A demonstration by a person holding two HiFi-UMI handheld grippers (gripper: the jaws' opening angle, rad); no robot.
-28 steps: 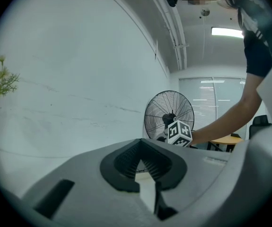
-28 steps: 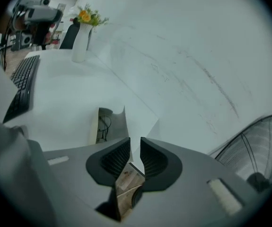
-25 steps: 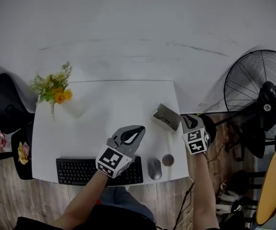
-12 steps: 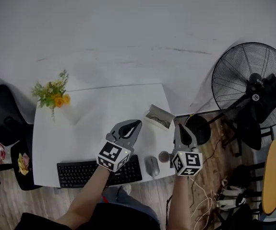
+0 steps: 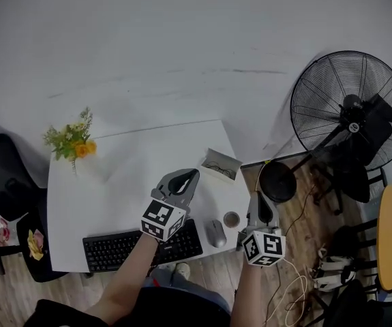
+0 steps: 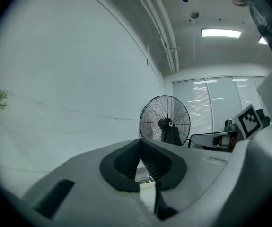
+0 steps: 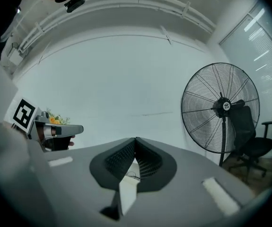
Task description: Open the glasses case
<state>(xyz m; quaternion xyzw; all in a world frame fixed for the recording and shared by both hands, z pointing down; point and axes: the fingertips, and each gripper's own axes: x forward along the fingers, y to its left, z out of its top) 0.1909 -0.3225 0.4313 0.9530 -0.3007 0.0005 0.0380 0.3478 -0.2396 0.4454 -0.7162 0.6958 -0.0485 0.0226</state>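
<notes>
The glasses case (image 5: 221,165) lies at the far right corner of the white table (image 5: 121,182), its lid up and dark glasses showing inside. My left gripper (image 5: 194,173) hovers over the table just left of the case, jaws shut and empty. In the left gripper view (image 6: 140,142) a bit of the case (image 6: 147,179) shows under the closed tips. My right gripper (image 5: 259,195) is off the table's right edge, nearer to me than the case. Its jaws have just been closing with nothing between them, and in the right gripper view (image 7: 136,139) they meet above the case (image 7: 132,173).
A black keyboard (image 5: 134,245), a grey mouse (image 5: 215,234) and a small round cup (image 5: 232,219) line the table's near edge. Yellow flowers (image 5: 73,140) stand at the far left corner. A big standing fan (image 5: 349,118) is at the right, and a black chair (image 5: 1,172) at the left.
My right gripper has drawn back from beside the case toward me, past the table's right edge, and rolled. The left gripper has stayed about where it was.
</notes>
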